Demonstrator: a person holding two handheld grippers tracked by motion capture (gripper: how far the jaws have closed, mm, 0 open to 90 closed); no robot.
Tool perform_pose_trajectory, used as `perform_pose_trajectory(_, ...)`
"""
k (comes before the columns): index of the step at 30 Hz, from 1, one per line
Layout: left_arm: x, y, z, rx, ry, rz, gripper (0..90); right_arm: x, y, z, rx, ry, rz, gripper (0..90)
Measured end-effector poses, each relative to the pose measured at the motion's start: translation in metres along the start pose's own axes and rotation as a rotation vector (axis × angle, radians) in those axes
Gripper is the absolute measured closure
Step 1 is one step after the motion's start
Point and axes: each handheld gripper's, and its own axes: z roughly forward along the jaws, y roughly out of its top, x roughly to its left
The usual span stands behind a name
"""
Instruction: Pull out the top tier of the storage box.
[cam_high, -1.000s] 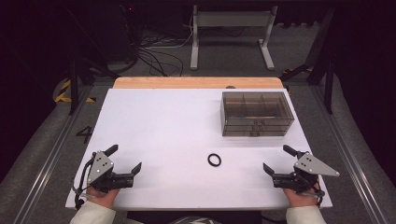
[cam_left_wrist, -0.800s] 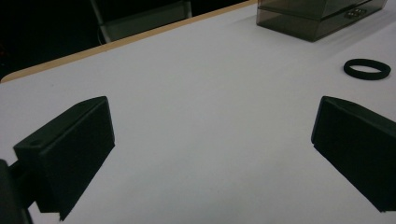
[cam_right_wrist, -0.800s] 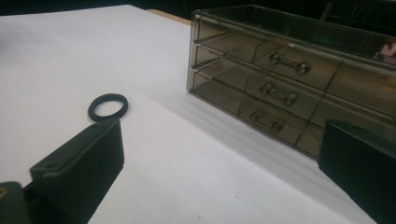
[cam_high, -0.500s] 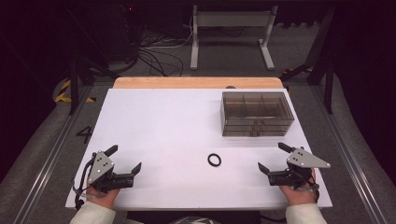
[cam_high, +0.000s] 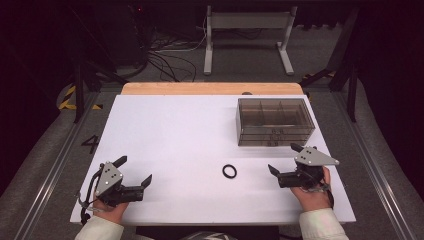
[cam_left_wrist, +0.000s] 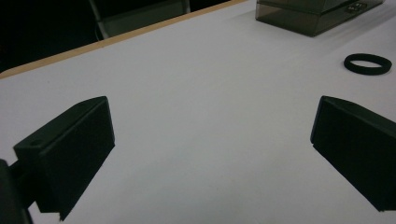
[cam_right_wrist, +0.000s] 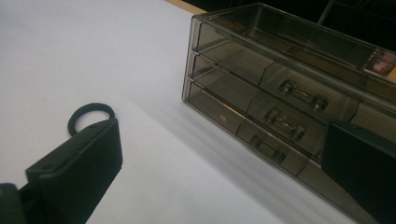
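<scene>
White rectangular tabletop under both grippers, evenly lit from above. Pale wooden strip along its far edge, well ahead of the left gripper and right gripper. Grey carpeted floor to the outer side of each. Grey metal floor rail just outside the left gripper, running away from it. Dark painted figure "4" between that rail and the table. Yellow-and-black hazard tape farther ahead on the left. Far beyond: tangled black cables, white metal stand frame, black angled stand legs ahead of the right gripper. Back of room dark.
</scene>
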Motion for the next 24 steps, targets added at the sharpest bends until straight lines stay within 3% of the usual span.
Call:
perform_pose_trajectory(4, 0.0, 0.0, 0.001, -0.001, -0.004, 0.001, 0.4, -0.002, 0.009, 0.007, 0.041, 0.013, 0.027, 0.1)
perform_pose_trajectory(10, 0.0, 0.0, 0.0, -0.002, -0.009, 0.008, 0.5, -0.001, 0.016, 0.013, 0.038, 0.011, 0.005, 0.7)
perform_pose_trajectory(13, 0.0, 0.0, 0.0, -0.002, -0.008, 0.005, 0.5, 0.001, 0.018, 0.014, 0.033, 0.01, -0.018, 0.9)
perform_pose_trajectory(17, -0.001, 0.0, 0.001, -0.002, -0.01, 0.006, 0.5, 0.004, 0.017, 0.013, 0.036, -0.004, -0.082, 2.2)
perform_pose_trajectory(24, -0.001, 0.0, 0.001, -0.001, -0.011, 0.007, 0.5, 0.003, 0.02, 0.011, 0.041, -0.013, -0.105, 5.8)
